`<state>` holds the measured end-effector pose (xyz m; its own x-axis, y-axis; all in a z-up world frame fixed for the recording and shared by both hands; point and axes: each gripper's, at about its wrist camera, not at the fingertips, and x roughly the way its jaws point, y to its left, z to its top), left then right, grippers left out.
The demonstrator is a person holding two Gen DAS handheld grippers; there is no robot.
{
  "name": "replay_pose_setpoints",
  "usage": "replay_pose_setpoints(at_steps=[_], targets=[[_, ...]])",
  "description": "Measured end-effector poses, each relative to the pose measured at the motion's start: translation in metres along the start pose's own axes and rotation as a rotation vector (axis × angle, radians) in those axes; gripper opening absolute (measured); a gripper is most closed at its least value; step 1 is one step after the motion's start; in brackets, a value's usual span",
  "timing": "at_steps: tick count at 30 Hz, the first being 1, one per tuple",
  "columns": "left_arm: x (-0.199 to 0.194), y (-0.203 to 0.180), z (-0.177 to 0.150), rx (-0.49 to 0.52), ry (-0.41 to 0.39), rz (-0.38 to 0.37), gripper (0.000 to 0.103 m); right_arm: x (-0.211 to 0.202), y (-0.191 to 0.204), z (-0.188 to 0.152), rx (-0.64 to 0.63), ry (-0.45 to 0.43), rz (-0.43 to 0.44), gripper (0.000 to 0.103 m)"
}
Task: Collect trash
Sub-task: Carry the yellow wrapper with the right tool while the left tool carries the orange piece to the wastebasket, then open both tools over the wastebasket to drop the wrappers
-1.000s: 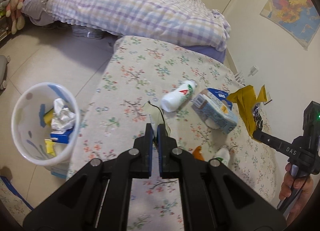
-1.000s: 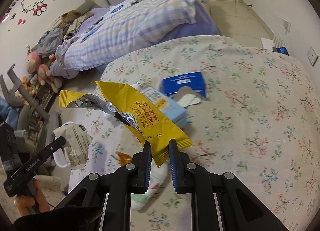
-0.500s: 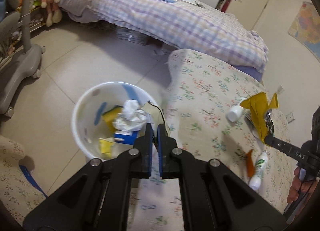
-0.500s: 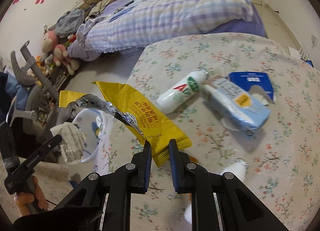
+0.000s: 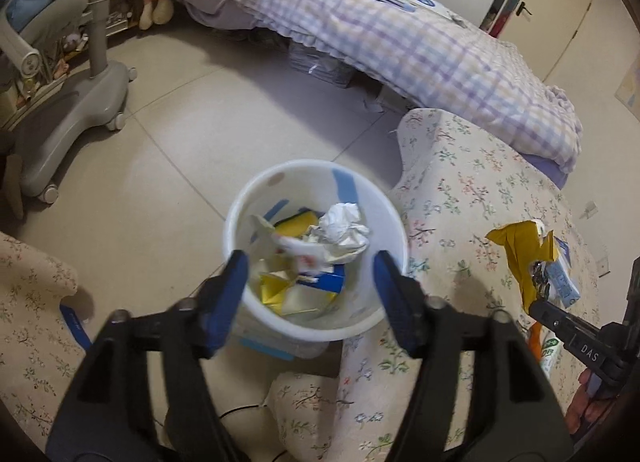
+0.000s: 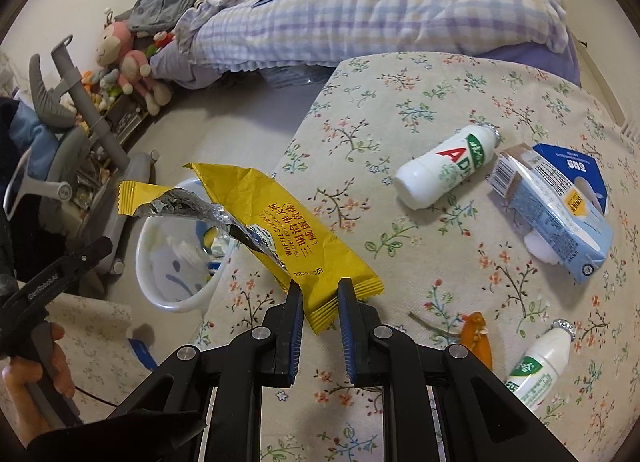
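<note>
White bin point(image 5: 394, 230) w/ blue patches inside; in it a white crumpled paper point(image 5: 344, 224), yellow scraps, a blue-and-white box. Floral cloth point(image 6: 400, 110) is beige w/ green sprigs, pink and blue flowers. Wrapper point(image 6: 288, 234) yellow w/ dark print, silver foil lining. Near cloth's far edge, bottle point(image 6: 444, 172) white w/ red letters and green mark; carton point(image 6: 560, 214) pale blue and white w/ yellow badge. Near edge: orange scrap point(image 6: 476, 336), small white bottle point(image 6: 540, 362) w/ green label. Both grippers black, blue pads point(image 5: 232, 290). Bedspread point(image 5: 420, 42) lilac-and-white plaid. Floor beige tile.
</note>
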<state>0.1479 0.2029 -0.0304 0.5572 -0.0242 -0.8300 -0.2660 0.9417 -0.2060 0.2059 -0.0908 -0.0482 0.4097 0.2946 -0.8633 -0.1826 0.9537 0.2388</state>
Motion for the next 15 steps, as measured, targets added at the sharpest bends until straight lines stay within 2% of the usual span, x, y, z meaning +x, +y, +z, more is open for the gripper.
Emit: replay_pose_setpoints(at_steps=[6, 15], targets=[[-0.004, 0.021, -0.002, 0.01, 0.039, 0.136, 0.075, 0.016, 0.027, 0.002, -0.075, 0.006, -0.044, 0.018], [0.001, 0.036, -0.004, 0.011, 0.087, 0.179, 0.076, 0.046, 0.071, 0.006, -0.145, 0.027, -0.015, 0.018]])
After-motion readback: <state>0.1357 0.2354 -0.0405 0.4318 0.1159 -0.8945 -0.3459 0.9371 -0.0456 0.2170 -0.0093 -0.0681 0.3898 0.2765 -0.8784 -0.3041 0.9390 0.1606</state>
